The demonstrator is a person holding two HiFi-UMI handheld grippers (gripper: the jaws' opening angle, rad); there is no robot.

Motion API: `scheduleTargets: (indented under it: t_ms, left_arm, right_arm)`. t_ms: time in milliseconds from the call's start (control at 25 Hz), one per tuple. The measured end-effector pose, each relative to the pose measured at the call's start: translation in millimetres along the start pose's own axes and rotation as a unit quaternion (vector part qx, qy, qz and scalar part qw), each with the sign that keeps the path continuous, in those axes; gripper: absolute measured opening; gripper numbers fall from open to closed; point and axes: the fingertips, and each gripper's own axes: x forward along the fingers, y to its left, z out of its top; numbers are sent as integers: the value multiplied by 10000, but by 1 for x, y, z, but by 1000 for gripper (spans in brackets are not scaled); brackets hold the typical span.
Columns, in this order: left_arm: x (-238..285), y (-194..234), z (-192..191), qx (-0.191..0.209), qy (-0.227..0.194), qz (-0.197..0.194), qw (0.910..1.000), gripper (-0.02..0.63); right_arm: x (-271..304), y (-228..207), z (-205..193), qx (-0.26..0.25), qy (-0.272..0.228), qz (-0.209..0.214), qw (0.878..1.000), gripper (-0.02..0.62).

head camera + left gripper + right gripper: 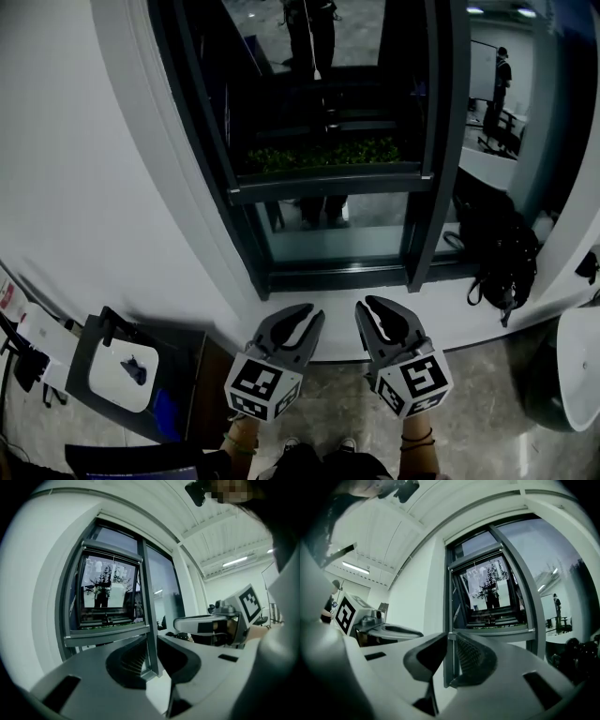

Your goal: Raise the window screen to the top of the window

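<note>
- Starting far left in the head view: dark stand (183, 361) with a white pad (122, 375) on it, partly cut by the picture's lower edge; small dark mark on the pad, too small to identify.
- White wall (112, 169) rising beside it and curving towards the window.
- Left gripper (314, 312) low at centre, below the sill; jaws only a narrow gap apart, gripping nothing. Through that gap in the left gripper view, only the distant frame upright.
- Window (419, 234) with dark frame, its top cut off by the upper edge in the head view.
- Screen (328, 183) with its bottom rail low across the window and a strip of glass beneath it; well apart from both grippers. Mesh above the rail too dark to make out.
- Green plants (323, 155) just above the rail, behind the glass; higher up, a person's legs (309, 37), upper body cut off.
- Right gripper (366, 303) just beside the left one, jaws likewise slightly parted and empty.
- Black bag (506, 258) against the wall, right of the window, a strap hanging from it.
- Distant person (502, 70) at top right, small and dim.
- White round thing (577, 366) at lower right, cut by the edge, not identifiable.
</note>
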Motion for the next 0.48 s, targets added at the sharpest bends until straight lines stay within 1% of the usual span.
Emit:
scheduleTargets:
  t_ms: [240, 320, 480]
  left_arm:
    - [-29, -6, -9, -197, -33, -59, 9998, 66]
    - [-43, -6, -17, -235, 9, -119, 9997, 66]
    - [-84, 5, -32, -356, 64, -200, 9991, 66]
  right_arm:
    - [-16, 29, -13, 264, 66, -72, 9996, 58]
    - [-18, 46, -15, 268, 114, -112, 9995, 60]
    - [-16, 88, -24, 527, 128, -214, 9983, 58]
